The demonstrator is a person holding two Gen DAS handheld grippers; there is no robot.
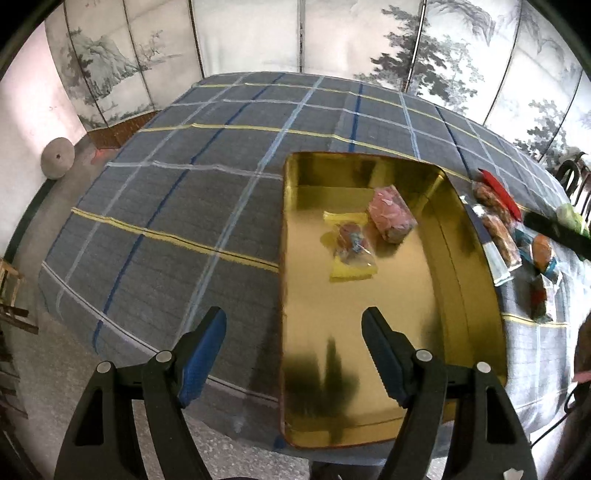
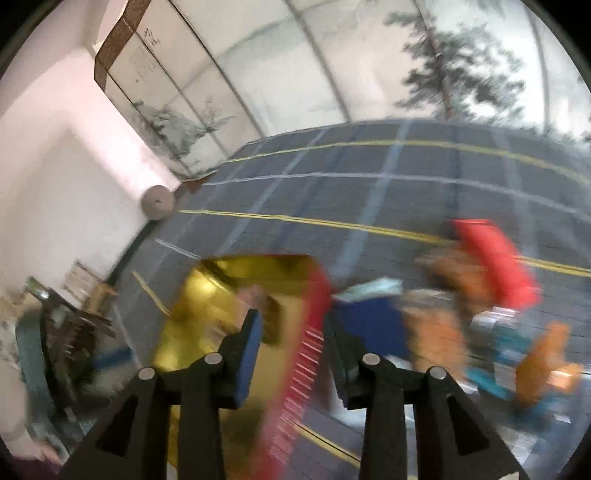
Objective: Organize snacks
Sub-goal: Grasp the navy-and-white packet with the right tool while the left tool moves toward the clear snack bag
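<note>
A gold tin tray [image 1: 461, 258] lies on the checked tablecloth. In it are a yellow snack pack [image 1: 351, 247] and a pink one [image 1: 391, 214]. My left gripper [image 1: 293, 317] hangs open over the tray's near left rim with nothing between its fingers. Several loose snacks [image 1: 498, 229] lie on the cloth to the right of the tray. The right wrist view is blurred. There my right gripper [image 2: 293, 321] stands slightly open above the tray's red outer wall [image 2: 314, 325] and holds nothing. To its right lie a blue pack [image 2: 369, 317], orange packs [image 2: 436, 332] and a red pack [image 2: 495, 258].
A painted folding screen [image 1: 295, 33] stands behind the table. A grey disc [image 1: 57, 158] leans against the wall on the floor at the left. The table's near edge drops to a speckled floor [image 1: 55, 350]. A black part [image 1: 554, 229] reaches in over the snacks at the right.
</note>
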